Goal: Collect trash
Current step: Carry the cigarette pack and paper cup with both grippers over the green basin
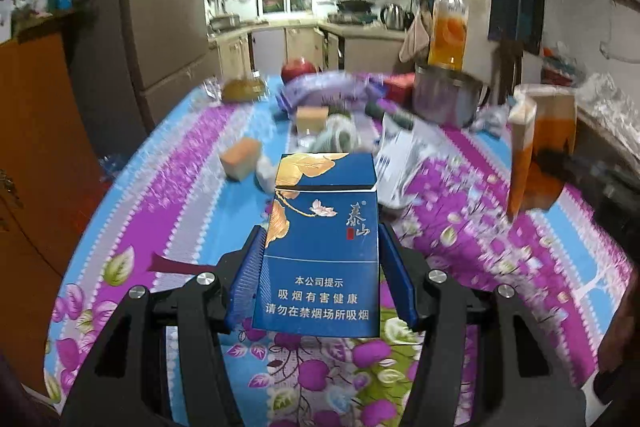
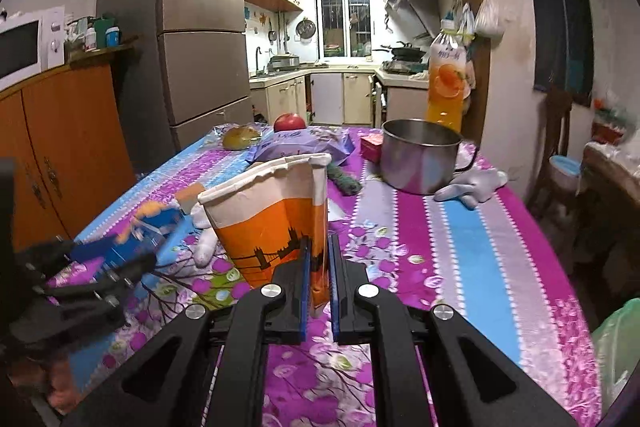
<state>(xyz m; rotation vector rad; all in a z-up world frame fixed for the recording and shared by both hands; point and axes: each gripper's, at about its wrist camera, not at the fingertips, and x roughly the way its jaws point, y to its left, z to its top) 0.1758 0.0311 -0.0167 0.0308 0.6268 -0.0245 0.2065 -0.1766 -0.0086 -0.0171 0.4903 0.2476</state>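
A blue cigarette pack [image 1: 324,279] stands upright between the blue pads of my left gripper [image 1: 322,229], which is shut on its sides above the flowered tablecloth [image 1: 180,211]. At the right of the left wrist view, my right gripper [image 1: 560,163] holds an orange-and-white paper cup [image 1: 544,143] off the table. In the right wrist view, the right gripper [image 2: 321,243] is shut on the wall of that paper cup [image 2: 272,223], which is tilted and squashed at the rim. The left gripper [image 2: 100,267] with the pack [image 2: 148,231] shows at the left.
A steel pot [image 2: 420,159], an orange juice bottle [image 2: 446,79], a red apple [image 2: 289,122], a purple bag [image 2: 304,143] and a white glove [image 2: 472,187] crowd the far half of the table. An orange sponge [image 1: 240,157] and white packaging [image 1: 404,163] lie mid-table. A green bag [image 2: 616,347] hangs at the right edge.
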